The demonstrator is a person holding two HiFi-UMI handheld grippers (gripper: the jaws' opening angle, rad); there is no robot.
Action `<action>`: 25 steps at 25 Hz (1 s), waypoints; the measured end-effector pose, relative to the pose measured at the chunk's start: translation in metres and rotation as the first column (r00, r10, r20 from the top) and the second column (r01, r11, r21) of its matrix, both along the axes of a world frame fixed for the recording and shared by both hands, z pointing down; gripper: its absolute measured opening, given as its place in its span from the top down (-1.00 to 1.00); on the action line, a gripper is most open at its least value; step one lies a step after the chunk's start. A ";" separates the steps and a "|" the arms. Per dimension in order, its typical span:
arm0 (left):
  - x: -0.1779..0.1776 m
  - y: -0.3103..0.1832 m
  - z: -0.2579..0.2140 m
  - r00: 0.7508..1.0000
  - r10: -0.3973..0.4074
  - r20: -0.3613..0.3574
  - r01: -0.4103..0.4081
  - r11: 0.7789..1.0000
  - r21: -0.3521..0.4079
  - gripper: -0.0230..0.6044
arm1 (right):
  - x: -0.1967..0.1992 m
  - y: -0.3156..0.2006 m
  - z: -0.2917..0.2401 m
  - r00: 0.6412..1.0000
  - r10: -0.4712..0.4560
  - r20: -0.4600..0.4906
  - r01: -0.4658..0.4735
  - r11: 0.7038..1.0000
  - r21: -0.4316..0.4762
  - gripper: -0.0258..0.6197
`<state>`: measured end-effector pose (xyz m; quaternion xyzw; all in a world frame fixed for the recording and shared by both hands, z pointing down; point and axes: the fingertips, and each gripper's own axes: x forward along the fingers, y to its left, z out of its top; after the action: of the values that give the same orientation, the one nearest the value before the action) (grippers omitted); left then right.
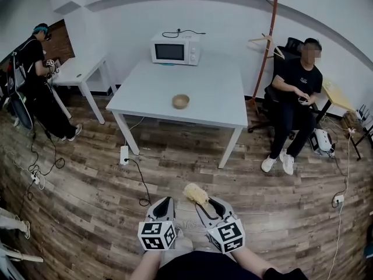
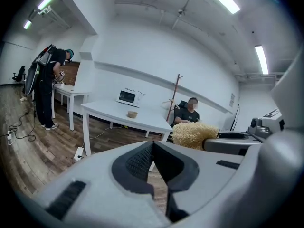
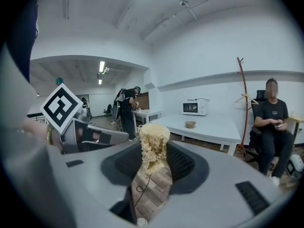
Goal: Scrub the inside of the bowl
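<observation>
My right gripper [image 3: 153,152] clamps a pale yellow, fibrous scrubber [image 3: 153,134], seemingly loofah, while my left gripper [image 2: 152,150] is fully closed on nothing. Both hang over the plank floor [image 1: 87,197], well short of the white rectangular table [image 1: 145,89], where the small tan bowl [image 1: 180,101] sits near its middle.
</observation>
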<state>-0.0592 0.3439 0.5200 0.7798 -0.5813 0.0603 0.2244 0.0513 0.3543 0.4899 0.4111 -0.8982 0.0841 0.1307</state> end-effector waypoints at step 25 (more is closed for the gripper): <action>-0.047 -0.118 0.004 0.990 0.139 0.022 -0.139 0.990 0.011 0.87 | -0.059 -0.114 0.003 0.994 0.109 0.019 -0.109 0.994 0.016 0.42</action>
<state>-0.1058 0.2262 0.5240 0.8190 -0.5285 0.0806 0.2086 -0.0081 0.2399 0.4932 0.4600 -0.8762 0.0870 0.1144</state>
